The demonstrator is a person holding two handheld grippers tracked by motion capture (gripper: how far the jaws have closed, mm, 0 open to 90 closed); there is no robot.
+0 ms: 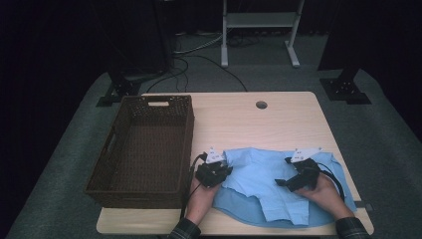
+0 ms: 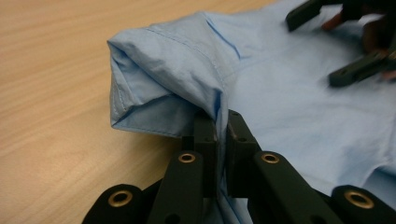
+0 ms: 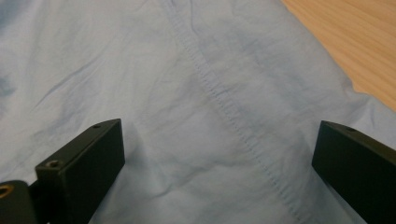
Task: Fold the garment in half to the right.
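A light blue shirt point(image 1: 278, 186) lies spread on the near right part of the bench point(image 1: 278, 119), with a dark wicker basket point(image 1: 144, 149) standing just to its left. The left tool point(image 1: 215, 172) sits at the shirt's left edge and is clamped on a fold of the sleeve point(image 2: 173, 74); in the left gripper view its 2 jaws are pressed together with the cloth pinched between them, and the cuff bunches up just beyond. The right tool point(image 1: 294, 178) rests over the right half of the shirt with its jaws spread wide and nothing between them; a stitched seam point(image 3: 224, 107) runs across the flat fabric below. The shirt's long axis runs left to right between the 2 tools. The gripped sleeve lies on the basket side, so the left hand is the nearer one, and folding it inward would mean carrying it rightward, toward the open right tool
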